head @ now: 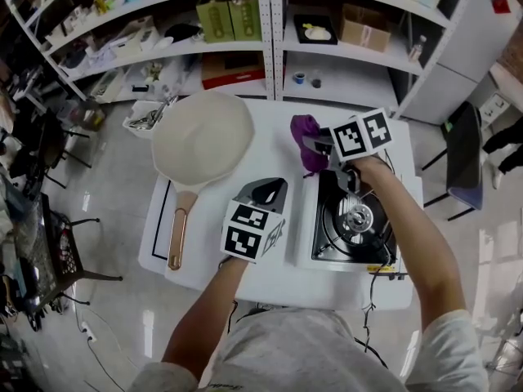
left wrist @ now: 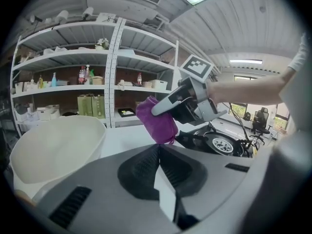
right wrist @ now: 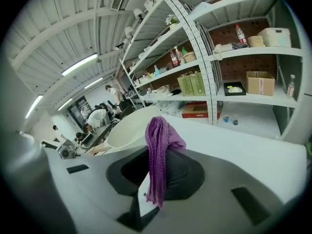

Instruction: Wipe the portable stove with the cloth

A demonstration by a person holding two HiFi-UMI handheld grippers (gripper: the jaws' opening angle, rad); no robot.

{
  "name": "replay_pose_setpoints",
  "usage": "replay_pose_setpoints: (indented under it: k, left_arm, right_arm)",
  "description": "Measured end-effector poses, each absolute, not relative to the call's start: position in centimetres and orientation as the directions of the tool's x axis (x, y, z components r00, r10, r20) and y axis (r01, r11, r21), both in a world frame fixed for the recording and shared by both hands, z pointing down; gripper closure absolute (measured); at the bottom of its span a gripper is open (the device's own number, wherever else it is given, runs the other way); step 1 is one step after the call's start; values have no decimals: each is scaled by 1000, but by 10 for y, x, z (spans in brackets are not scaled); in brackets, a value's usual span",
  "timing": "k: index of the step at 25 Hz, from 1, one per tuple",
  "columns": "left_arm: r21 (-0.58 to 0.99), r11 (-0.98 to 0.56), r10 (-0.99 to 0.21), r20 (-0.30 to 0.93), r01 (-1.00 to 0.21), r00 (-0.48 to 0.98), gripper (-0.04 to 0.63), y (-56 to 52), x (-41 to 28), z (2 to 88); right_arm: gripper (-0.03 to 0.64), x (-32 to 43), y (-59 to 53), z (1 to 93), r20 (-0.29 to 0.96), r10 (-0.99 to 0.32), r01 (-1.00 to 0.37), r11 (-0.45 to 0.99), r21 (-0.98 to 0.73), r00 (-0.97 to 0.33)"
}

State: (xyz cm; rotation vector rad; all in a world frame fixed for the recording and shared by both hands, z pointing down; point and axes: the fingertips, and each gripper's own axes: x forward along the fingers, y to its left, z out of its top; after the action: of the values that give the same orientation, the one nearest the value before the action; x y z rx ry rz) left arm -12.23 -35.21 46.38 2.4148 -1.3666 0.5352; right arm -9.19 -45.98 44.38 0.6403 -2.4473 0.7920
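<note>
The portable stove [head: 353, 229] is black, with a round burner, and sits on the right part of the white table [head: 270, 264]; it also shows low at the right of the left gripper view [left wrist: 220, 143]. A purple cloth [head: 306, 140] hangs pinched in my right gripper [head: 320, 147], held above the stove's far left corner. In the right gripper view the cloth [right wrist: 159, 150] droops between the closed jaws. My left gripper [head: 270, 193] hovers left of the stove with its jaws together and nothing in them.
A large cream frying pan [head: 201, 141] with a copper handle [head: 176, 237] lies on the table's left half. White shelving [head: 274, 31] with boxes stands behind the table. A chair [head: 462, 163] stands to the right.
</note>
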Motion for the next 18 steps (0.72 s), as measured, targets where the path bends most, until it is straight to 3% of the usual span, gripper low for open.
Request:
replay_pose_setpoints:
  k: [18]
  left_arm:
    - [75,-588,-704,442,-805,556,592,-358,-69,449]
  right_arm:
    - [554,-6,-452,446,597,-372,-648,676,-351,-711]
